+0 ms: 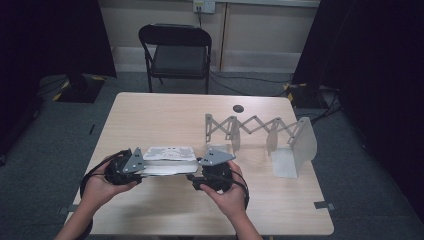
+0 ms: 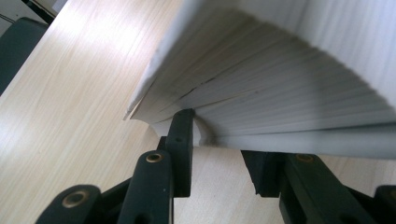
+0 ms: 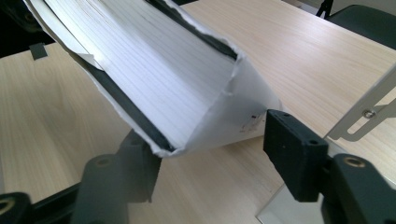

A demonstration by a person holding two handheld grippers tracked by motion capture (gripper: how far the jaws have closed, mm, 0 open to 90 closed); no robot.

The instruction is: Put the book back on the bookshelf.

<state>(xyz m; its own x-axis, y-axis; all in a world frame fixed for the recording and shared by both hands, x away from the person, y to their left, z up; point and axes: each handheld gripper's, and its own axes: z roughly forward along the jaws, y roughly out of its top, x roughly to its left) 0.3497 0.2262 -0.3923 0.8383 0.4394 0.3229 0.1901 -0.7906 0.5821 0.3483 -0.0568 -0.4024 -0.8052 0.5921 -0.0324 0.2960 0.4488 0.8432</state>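
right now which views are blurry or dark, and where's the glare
High view: dim, dark curtains at the sides, book small. Left gripper view: sheen on the table, pages soft up close. Right gripper view: near jaw blurred, book edge sharp.

A light wooden table (image 1: 150,120) with rounded corners stands on grey carpet. On its far right part stands an expanding grey metal rack (image 1: 260,131), its scissor-like arms stretched left to right, with flat upright plates hanging from them and a larger plate at the right end. A small dark round spot (image 1: 238,108) sits on the tabletop just beyond the rack, near the far edge. The left half and the near right corner of the tabletop show plain wood.
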